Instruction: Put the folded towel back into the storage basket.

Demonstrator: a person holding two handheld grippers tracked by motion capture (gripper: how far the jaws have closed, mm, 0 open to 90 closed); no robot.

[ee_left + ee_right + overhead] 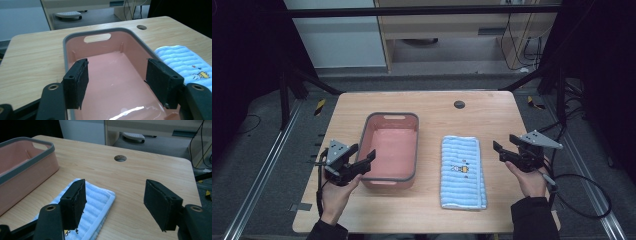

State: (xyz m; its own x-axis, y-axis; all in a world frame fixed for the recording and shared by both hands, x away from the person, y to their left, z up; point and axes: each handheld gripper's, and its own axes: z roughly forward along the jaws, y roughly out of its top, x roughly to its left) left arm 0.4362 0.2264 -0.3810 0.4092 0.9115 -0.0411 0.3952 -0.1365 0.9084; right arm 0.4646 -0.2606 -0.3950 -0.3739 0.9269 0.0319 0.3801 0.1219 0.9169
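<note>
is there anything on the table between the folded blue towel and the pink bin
Nothing visible: only bare table lies between the towel and the pink bin. Inside, the bin looks empty.

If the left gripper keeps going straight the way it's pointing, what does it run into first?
Probably the pink basin: the left gripper points into it with open jaws, so it would likely meet the floor or far wall, though depth is hard to judge.

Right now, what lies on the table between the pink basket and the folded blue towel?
Nothing: the high view shows bare wood between the pink basket and blue towel.
</note>
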